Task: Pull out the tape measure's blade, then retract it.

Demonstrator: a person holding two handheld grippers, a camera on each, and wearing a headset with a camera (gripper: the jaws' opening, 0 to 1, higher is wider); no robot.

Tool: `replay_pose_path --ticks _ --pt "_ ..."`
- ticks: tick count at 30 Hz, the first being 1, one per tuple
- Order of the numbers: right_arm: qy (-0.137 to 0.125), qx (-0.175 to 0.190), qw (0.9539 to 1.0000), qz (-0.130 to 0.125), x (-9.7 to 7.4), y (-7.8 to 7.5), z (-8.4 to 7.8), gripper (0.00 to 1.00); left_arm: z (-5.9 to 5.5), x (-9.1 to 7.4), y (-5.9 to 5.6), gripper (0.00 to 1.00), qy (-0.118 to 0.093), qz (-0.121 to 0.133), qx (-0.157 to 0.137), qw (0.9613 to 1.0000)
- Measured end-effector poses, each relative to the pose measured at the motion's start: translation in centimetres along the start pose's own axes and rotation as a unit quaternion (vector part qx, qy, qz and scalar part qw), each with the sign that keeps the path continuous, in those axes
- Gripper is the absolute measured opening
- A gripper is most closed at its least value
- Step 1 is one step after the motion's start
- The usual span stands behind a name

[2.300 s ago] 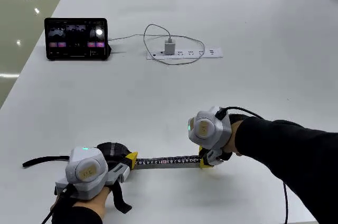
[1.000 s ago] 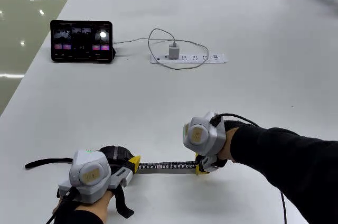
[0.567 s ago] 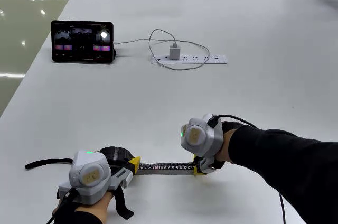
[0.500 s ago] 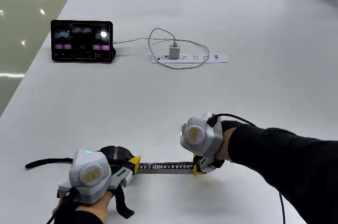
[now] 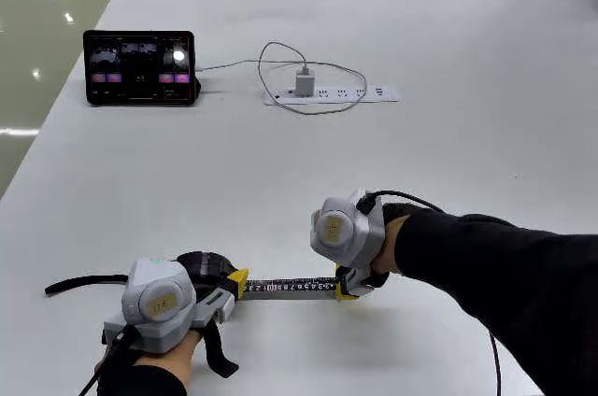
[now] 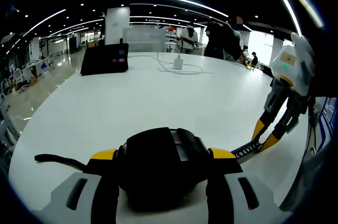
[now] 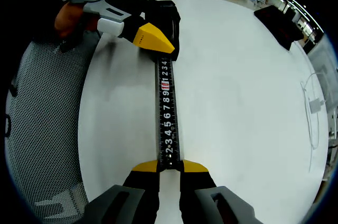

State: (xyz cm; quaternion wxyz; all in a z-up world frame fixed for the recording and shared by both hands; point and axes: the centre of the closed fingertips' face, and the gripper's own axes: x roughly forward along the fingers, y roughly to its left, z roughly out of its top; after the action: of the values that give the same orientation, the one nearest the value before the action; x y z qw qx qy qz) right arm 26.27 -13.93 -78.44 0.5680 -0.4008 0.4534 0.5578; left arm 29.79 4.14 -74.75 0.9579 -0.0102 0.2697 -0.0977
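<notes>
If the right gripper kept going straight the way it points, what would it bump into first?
Probably the tape measure's case, held in the left gripper, straight along the blade it grips.

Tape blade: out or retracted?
Out. The blade spans from the case in the left gripper to the right gripper pinching its tip.

Supervisor: Report legible markings.
Operator: In the right gripper view I read black scale numerals 2 to 9 on the blade (image 7: 167, 113) of the tape measure (image 6: 163, 160), then a red mark, then 1 to 4.
Supervisor: The tablet (image 5: 138, 66)?
Operator: I cannot read its screen; the text is too small.
</notes>
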Motion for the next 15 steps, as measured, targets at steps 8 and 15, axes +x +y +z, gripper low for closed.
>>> replay_pose_path --ticks 8,15 --pt "-0.001 0.004 1.0000 0.001 0.14 0.11 0.47 0.10 -0.03 0.06 0.05 0.62 0.000 0.000 -0.002 1.0000" --pt "-0.004 0.004 1.0000 0.004 0.26 0.07 0.84 0.10 0.01 0.06 -0.03 0.62 0.001 -0.002 -0.002 1.0000"
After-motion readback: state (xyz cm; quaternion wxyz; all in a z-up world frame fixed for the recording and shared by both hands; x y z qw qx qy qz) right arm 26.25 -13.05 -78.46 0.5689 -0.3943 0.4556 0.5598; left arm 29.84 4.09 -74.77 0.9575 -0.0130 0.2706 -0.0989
